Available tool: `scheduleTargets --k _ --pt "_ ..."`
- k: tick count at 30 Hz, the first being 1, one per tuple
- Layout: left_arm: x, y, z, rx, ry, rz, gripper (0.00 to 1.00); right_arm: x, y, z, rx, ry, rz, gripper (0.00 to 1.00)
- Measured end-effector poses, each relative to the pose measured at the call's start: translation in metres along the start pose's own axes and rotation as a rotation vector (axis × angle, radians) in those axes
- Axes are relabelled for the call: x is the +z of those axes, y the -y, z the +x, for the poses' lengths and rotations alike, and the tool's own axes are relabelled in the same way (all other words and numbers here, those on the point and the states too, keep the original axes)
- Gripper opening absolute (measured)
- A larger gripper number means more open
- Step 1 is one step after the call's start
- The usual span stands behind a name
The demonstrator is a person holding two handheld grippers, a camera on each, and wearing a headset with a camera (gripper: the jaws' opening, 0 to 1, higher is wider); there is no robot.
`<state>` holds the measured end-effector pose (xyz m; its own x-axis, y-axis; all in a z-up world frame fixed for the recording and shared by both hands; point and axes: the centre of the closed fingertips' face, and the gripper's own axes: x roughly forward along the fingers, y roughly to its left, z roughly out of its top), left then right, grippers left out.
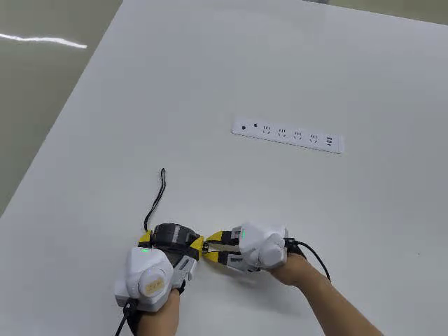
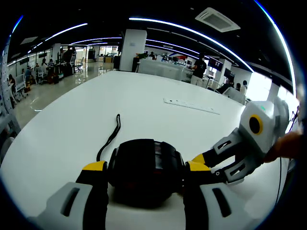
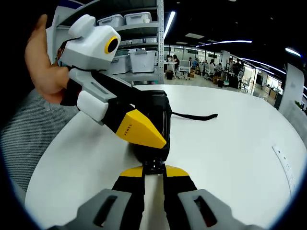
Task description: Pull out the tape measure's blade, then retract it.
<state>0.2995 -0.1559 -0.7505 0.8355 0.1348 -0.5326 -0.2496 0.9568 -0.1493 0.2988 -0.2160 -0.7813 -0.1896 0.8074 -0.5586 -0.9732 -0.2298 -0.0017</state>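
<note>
Black tape measure [image 1: 171, 234] sits clamped in left claw [image 2: 146, 166]; right claw [image 3: 154, 171], level, pinches its blade tip [image 3: 153, 166].

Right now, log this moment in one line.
left gripper: shut on tape measure | right gripper: shut on blade tip | pull: not yet started

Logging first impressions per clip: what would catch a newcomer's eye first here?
The two grippers meeting at the near edge of the white table: the left gripper clamps a black tape measure, the right gripper pinches its blade tip. Farther back lies a white power strip.
</note>
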Motion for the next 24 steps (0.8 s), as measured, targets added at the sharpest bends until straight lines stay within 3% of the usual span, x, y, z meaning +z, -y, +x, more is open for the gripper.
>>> scheduleTargets --k 11,24 --pt "-0.0002 0.0002 -0.0001 0.0 -0.001 0.0 0.6 0.0035 -0.0014 0.006 0.016 0.002 0.0 0.12" --pt "-0.002 0.0023 0.0009 -0.009 -0.013 0.023 0.62 0.0011 -0.0018 0.0077 -0.002 -0.019 0.018 0.13"
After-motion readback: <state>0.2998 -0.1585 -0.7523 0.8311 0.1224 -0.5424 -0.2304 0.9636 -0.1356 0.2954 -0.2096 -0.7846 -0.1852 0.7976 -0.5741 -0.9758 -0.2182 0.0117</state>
